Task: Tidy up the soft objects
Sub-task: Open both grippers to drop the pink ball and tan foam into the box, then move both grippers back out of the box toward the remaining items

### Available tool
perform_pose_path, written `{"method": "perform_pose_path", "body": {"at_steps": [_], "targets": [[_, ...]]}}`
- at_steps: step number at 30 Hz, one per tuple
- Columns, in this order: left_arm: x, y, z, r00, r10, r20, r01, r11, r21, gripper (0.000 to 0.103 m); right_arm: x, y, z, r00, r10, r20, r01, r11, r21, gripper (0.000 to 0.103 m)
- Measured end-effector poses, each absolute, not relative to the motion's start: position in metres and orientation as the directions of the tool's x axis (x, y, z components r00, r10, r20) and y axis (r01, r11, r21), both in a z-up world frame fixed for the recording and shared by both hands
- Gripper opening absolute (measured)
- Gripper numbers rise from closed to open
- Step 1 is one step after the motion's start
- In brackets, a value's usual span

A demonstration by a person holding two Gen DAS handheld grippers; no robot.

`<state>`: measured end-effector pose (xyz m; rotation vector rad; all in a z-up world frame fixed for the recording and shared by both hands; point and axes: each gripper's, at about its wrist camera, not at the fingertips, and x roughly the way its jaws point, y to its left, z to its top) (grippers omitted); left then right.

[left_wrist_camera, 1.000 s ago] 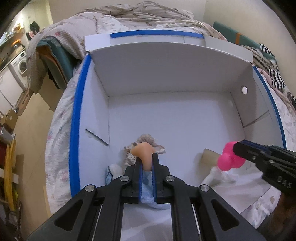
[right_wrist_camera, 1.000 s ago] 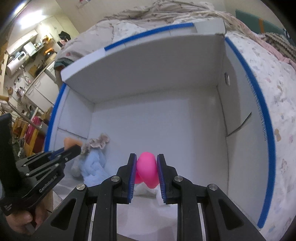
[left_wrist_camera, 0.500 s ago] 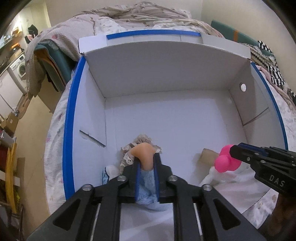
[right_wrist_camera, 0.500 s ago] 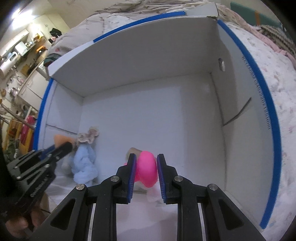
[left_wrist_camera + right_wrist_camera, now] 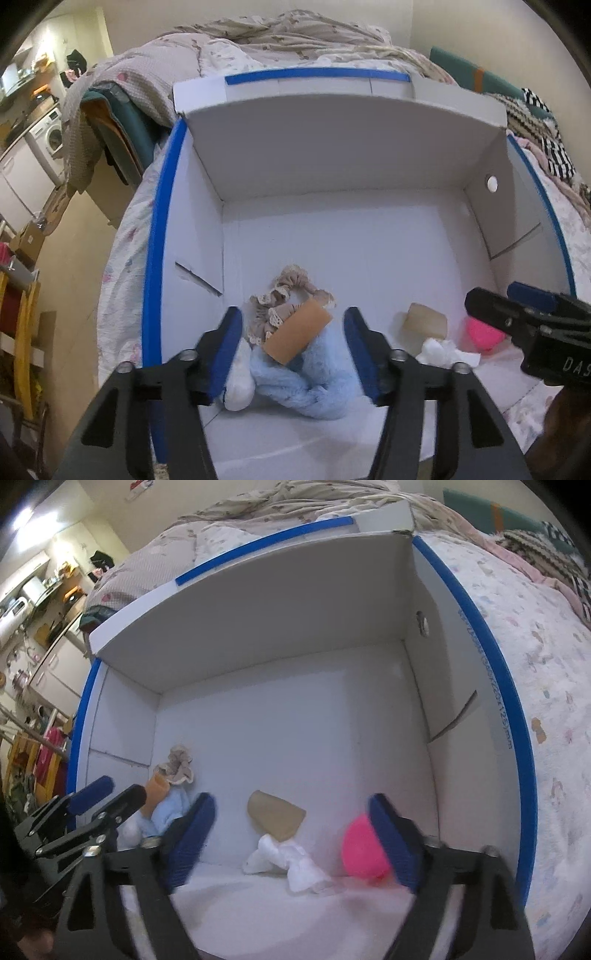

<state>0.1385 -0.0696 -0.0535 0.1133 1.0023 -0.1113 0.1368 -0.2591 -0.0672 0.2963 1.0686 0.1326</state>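
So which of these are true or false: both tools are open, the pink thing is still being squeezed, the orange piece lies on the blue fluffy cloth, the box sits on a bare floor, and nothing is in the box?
1. Both tools are open. True: the left tool and right tool both gape.
2. The pink object is squeezed. False: it lies loose in the box.
3. The orange piece rests on the blue fluffy cloth. True.
4. The white box sits on a bare floor. False: it is on a bed.
5. The box is empty. False: several soft items lie inside.
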Motion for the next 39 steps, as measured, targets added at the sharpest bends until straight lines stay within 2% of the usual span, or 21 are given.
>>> {"method": "perform_pose_path", "body": {"at_steps": [6,24,39], "targets": [[0.132,-0.064,-0.036,0.578,-0.047,-0.815,0.127,0.991,0.033,0.063,0.134,-0.258,-0.065,0.490,0.249,-0.835,0.035,0.952,0.304,0.103],[0.116,-0.047,-0.010,0.603,-0.041,-0.797,0.060,0.998,-0.007,0.063,0.124,-0.259,-0.056,0.537,0.252,-0.805,0.044,0.945,0.325,0.103],[0.071,-0.022,0.003,0.600,-0.023,-0.800,0.032,0.999,-0.005,0.063,0.076,-0.259,-0.024,0.612,0.257,-0.748,-0.002,0.946,0.324,0.103]]}}
